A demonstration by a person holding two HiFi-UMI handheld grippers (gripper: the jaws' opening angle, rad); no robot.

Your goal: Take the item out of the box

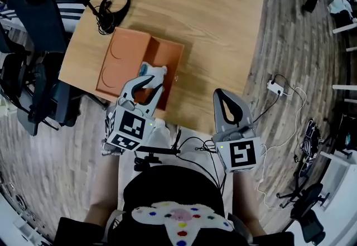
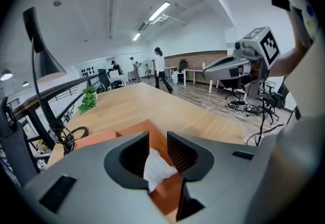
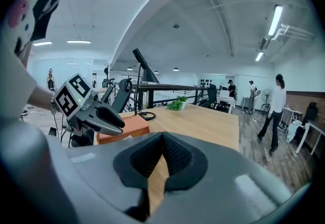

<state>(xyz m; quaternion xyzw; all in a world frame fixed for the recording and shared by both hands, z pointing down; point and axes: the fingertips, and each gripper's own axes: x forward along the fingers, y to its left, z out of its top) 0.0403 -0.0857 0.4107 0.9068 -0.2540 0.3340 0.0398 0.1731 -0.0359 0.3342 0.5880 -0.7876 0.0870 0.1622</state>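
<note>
Left gripper [image 2: 158, 141] fingers apart around white item [image 2: 157, 169], right gripper [image 3: 162, 139] fingers together

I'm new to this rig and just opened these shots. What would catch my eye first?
The open orange cardboard box at the near-left of the light wooden table stands out first. The left claw reaches into it, jaws apart around a crumpled white item. The right claw is shut and empty above the table's near edge.
</note>
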